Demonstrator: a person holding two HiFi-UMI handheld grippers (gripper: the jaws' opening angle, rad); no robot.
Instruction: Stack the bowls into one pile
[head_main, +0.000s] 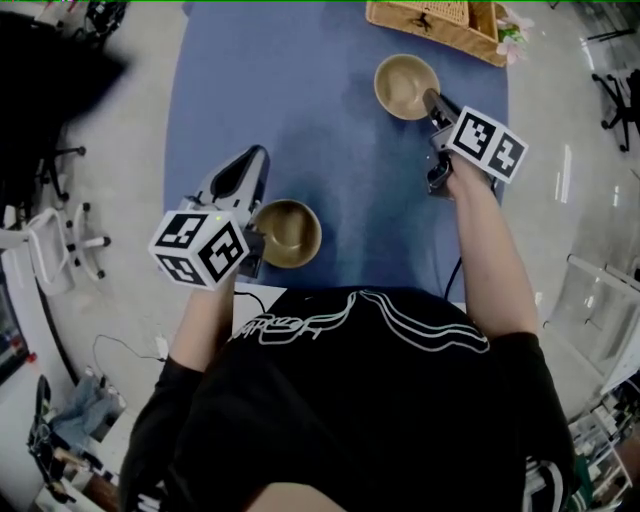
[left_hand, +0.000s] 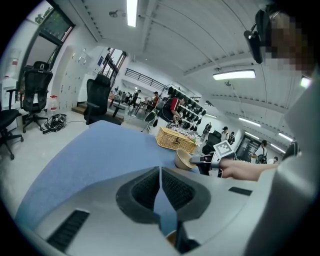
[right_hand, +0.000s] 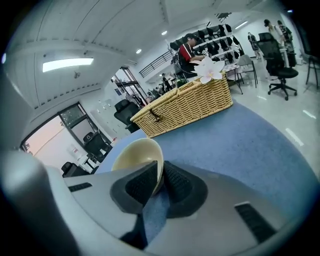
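Note:
Two tan bowls stand on the blue table. The far bowl sits near the back right, and my right gripper is shut on its right rim. In the right gripper view the rim of this cream-lined bowl is pinched between the pads of the right gripper. The near bowl rests by the front edge, just right of my left gripper, which passes beside it without touching. The left gripper is shut with only table cloth showing past its pads. It also sees the far bowl.
A wicker basket stands at the table's far edge behind the far bowl, also the basket in the right gripper view. Office chairs stand on the floor to the left. People sit at desks in the background.

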